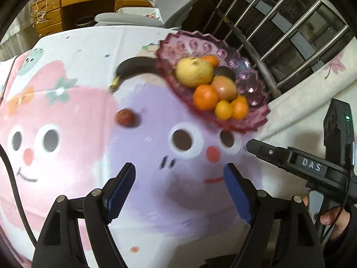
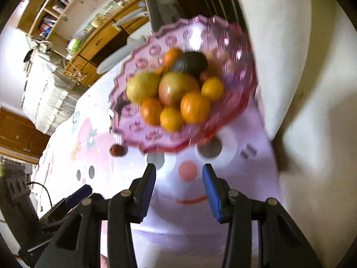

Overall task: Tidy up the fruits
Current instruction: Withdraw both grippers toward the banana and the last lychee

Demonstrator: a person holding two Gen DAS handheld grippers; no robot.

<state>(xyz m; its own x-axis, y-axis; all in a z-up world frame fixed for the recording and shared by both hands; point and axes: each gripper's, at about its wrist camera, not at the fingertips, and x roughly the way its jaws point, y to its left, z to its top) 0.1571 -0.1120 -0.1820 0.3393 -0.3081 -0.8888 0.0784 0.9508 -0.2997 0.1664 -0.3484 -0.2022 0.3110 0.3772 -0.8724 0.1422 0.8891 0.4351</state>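
Fruits are seen piled in a pink scalloped glass bowl (image 1: 252, 82) that stands on a table covered by a cartoon-face tablecloth (image 1: 67, 116), near its far edge beside a metal railing (image 1: 290, 29). Largest in the pile is a yellow-green pear (image 1: 194, 71), set toward the bowl's left side; beside it a pinkish-yellow apple (image 1: 224, 87) is seen, with a dark avocado-like fruit (image 1: 225, 72) behind it. Several oranges (image 1: 205, 97) are gathered at the bowl's near side, and one more lies at the back. Outside the bowl, a blackened banana (image 1: 133, 67) lies on the cloth with one end touching the bowl's left rim, and a small brown round fruit (image 1: 125, 117) lies alone on the cloth, apart from the bowl.

The left tool (image 1: 179, 192) is held released, jaws wide, nothing between them. The right tool (image 2: 178, 192) is parted more narrowly, also empty, above the cloth short of the bowl.
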